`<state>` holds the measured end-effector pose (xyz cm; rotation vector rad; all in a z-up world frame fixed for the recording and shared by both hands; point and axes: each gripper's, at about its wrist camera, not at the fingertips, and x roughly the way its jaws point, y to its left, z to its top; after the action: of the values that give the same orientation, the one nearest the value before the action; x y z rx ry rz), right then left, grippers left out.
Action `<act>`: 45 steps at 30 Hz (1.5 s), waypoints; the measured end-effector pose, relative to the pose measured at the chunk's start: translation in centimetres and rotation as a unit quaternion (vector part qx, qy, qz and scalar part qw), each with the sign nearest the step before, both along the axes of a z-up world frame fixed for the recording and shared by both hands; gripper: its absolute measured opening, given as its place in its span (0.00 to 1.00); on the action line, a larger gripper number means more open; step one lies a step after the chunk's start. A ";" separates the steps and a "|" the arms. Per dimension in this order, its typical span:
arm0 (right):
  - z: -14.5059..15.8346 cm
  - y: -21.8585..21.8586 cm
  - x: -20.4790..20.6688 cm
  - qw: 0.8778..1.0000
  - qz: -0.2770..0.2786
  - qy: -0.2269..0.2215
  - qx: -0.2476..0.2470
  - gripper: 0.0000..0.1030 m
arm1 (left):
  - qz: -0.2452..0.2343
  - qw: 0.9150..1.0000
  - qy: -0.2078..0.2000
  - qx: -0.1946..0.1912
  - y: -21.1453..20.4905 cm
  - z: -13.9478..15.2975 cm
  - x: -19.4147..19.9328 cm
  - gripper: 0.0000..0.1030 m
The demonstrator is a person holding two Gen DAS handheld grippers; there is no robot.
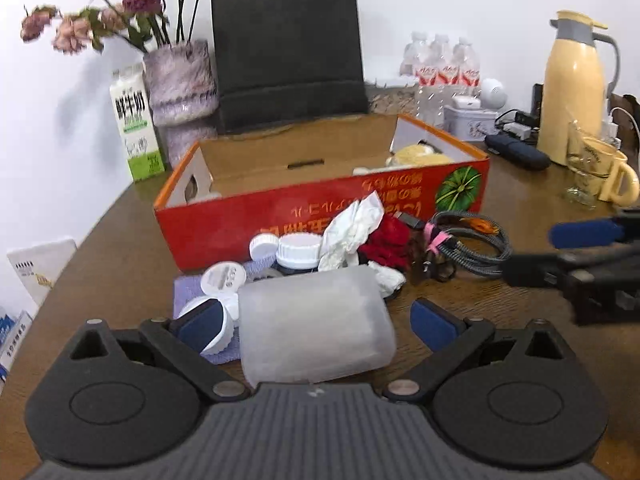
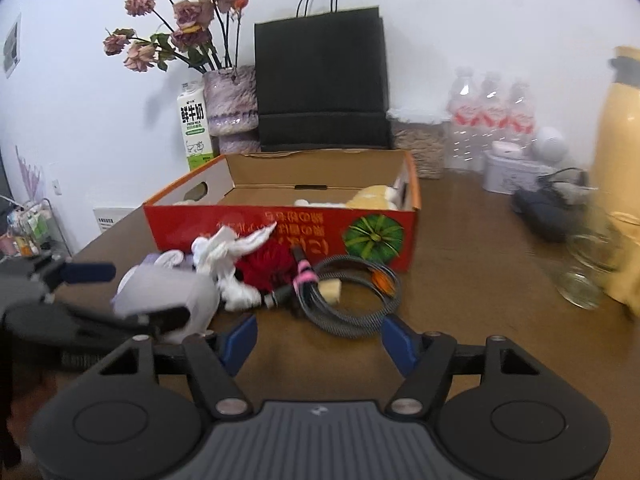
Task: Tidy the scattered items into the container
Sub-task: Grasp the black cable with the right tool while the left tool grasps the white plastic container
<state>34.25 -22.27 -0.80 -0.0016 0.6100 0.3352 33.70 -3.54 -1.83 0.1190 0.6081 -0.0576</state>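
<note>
An open red cardboard box [image 1: 256,220] [image 2: 248,226] stands mid-table with a yellow plush item [image 1: 420,154] inside at its right end. In front of it lie white lidded jars [image 1: 300,250], crumpled white tissue [image 1: 352,228], a red cloth [image 1: 386,242] [image 2: 272,264], a coiled grey cable [image 1: 472,240] [image 2: 352,296] and a frosted translucent plastic case [image 1: 316,324] [image 2: 168,296]. My left gripper [image 1: 316,320] is open, its pads either side of the case without touching it. My right gripper [image 2: 320,338] is open and empty just before the cable.
A black paper bag [image 1: 288,52], a flower vase [image 1: 180,80], a milk carton [image 1: 136,120], water bottles [image 1: 444,64], a yellow thermos [image 1: 576,88] and a yellow mug [image 1: 604,172] line the back and right. A purple cloth [image 1: 188,292] lies under the jars.
</note>
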 end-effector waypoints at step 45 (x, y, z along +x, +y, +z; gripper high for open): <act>-1.9 1.7 -16.3 0.999 -0.007 0.026 -0.019 0.13 | -0.062 0.998 0.012 -0.018 -1.0 -0.7 -15.0 0.81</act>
<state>17.98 -20.60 -2.67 -0.0263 0.6680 0.3114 18.66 -4.59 -2.52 0.1223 0.6231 -0.1908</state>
